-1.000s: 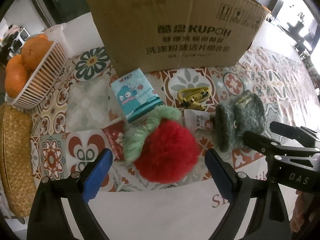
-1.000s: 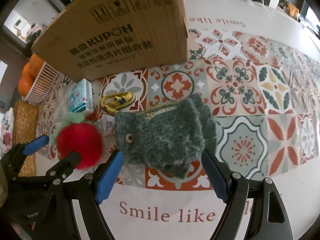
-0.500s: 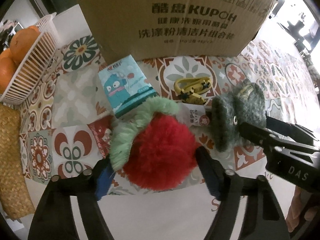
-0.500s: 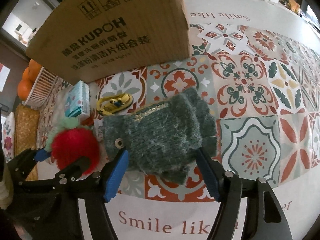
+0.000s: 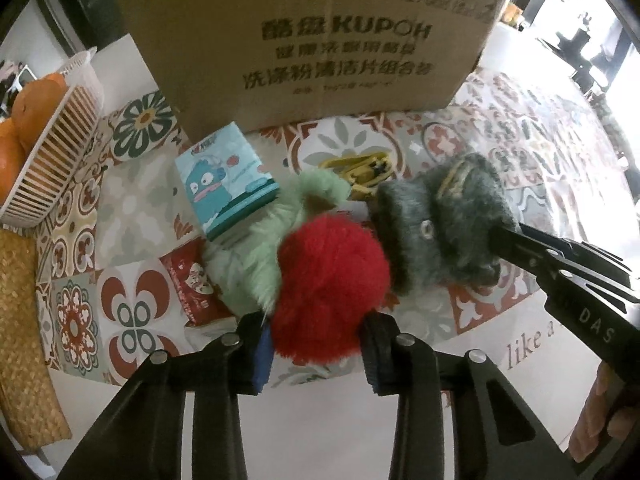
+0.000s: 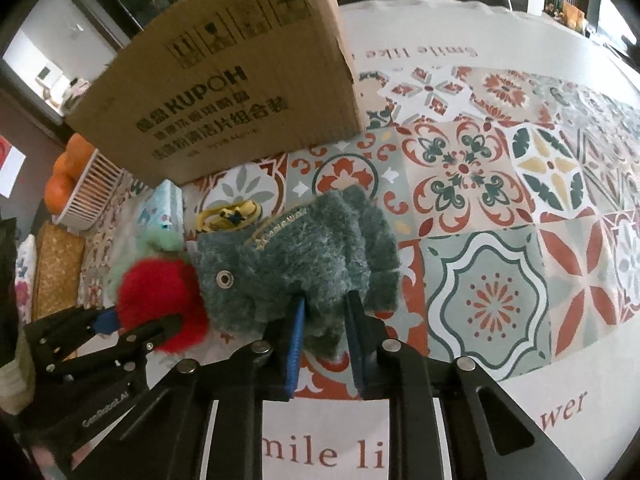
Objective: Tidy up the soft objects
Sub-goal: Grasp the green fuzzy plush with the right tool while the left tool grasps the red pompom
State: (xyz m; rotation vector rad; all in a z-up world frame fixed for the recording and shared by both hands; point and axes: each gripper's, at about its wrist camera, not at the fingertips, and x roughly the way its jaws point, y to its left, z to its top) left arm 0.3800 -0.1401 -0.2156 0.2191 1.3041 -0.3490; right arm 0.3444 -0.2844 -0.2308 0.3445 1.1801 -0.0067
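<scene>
A fluffy red pompom with a pale green plush stem (image 5: 328, 288) lies on the patterned tablecloth. My left gripper (image 5: 316, 344) is shut on its near side. It also shows in the right wrist view (image 6: 160, 296). Next to it on the right is a grey-green furry pouch with a zip and a snap button (image 6: 304, 256). My right gripper (image 6: 324, 320) is shut on its near edge. The pouch also shows in the left wrist view (image 5: 440, 228), with the right gripper coming in from the right. A large cardboard box (image 5: 312, 40) stands behind both.
A blue tissue pack (image 5: 224, 184), a red packet (image 5: 192, 284) and a yellow clip (image 5: 360, 168) lie by the plush things. A white basket of oranges (image 5: 44, 128) and a woven mat (image 5: 24, 336) are at the left. The patterned cloth (image 6: 500, 216) extends to the right.
Both grippers moved forward and closed: the left onto the red pompom, the right onto the grey-green pouch. Both were open a second ago.
</scene>
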